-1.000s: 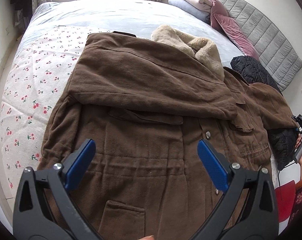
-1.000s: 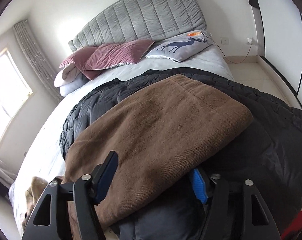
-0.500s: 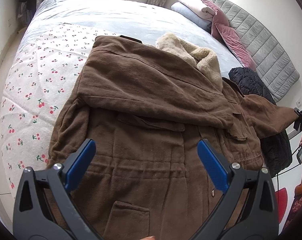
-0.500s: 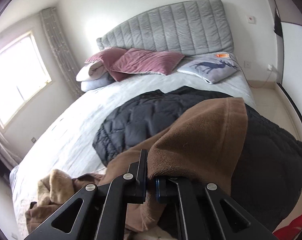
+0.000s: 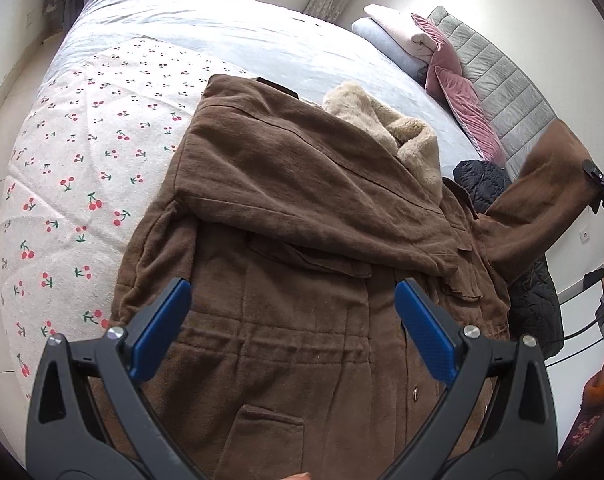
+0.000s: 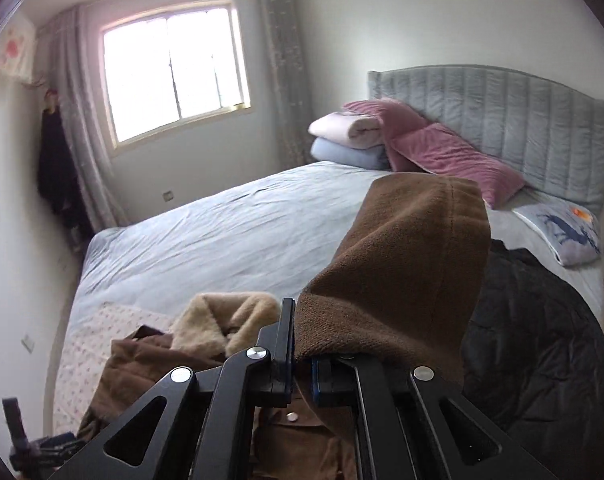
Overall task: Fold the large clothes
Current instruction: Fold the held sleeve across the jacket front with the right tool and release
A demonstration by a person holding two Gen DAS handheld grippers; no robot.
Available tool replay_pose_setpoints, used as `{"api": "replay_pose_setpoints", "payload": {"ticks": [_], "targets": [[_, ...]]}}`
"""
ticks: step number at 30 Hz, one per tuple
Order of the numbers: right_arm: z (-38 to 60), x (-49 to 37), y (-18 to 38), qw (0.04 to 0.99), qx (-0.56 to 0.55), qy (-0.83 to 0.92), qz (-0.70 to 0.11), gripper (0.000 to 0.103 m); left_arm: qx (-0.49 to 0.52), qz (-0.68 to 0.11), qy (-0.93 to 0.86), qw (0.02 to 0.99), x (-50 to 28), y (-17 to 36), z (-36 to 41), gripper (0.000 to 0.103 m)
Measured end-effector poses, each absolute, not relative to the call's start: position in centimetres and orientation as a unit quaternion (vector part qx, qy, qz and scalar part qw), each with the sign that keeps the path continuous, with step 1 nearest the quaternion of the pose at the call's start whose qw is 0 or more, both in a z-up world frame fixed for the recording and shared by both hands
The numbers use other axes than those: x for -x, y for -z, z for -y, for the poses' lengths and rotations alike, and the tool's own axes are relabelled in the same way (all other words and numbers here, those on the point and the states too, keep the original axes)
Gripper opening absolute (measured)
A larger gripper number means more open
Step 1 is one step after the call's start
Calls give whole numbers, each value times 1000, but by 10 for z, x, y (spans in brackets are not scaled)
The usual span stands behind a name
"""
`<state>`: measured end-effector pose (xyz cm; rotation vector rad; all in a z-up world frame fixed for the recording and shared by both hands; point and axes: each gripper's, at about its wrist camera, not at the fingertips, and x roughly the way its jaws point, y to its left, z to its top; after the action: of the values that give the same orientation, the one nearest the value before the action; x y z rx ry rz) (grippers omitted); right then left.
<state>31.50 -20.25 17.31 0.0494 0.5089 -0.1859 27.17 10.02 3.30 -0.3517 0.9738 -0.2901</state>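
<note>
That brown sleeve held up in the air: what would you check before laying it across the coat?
1. Right gripper clamped on sleeve: ok.
2. Sleeve lifted off black jacket: ok.
3. Left gripper open, holding nothing: ok.
4. Other sleeve already folded across coat: ok.
5. Grip depth on the cuff: cannot tell.
6. Fur collar lying flat: not ok, bunched.

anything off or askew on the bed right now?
Nothing damaged or spilled. The brown fleece-collared coat lies spread on the bed, one sleeve folded across its chest. The other brown sleeve is lifted, pinched in the right gripper. It partly overlaps a black quilted jacket. The left gripper hovers open.
</note>
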Motion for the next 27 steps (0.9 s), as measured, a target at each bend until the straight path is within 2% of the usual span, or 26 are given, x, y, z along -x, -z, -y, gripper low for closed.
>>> {"api": "replay_pose_setpoints", "payload": {"ticks": [5,8,10,13,14,16,18,21,27], "targets": [[118,-351,-125,945,18,-16,-326,6,177,-466,131,857,-274,-30,-107,101],[79,-374,-78,917,11,-74,-392,10,178,-466,129,857,-274,-28,-109,101],[62,-387,-45,882,-23,-143,-448,24,175,-468,128,857,-274,-27,-109,101],[56,-383,-29,869,-54,-183,-457,28,174,-468,123,857,-275,-26,-112,101],[59,-379,-30,872,-61,-182,-451,31,175,-468,122,858,-275,-25,-112,101],[77,-374,-39,883,-75,-163,-434,52,175,-467,123,858,-274,-26,-111,101],[113,-369,-57,894,-87,-137,-417,59,168,-464,127,860,-273,-27,-109,101],[175,-357,-72,902,-127,-97,-402,62,163,-455,142,864,-276,-35,-102,101],[270,-335,-52,904,-139,-10,-405,64,112,-424,183,880,-322,-62,-57,96]]}}
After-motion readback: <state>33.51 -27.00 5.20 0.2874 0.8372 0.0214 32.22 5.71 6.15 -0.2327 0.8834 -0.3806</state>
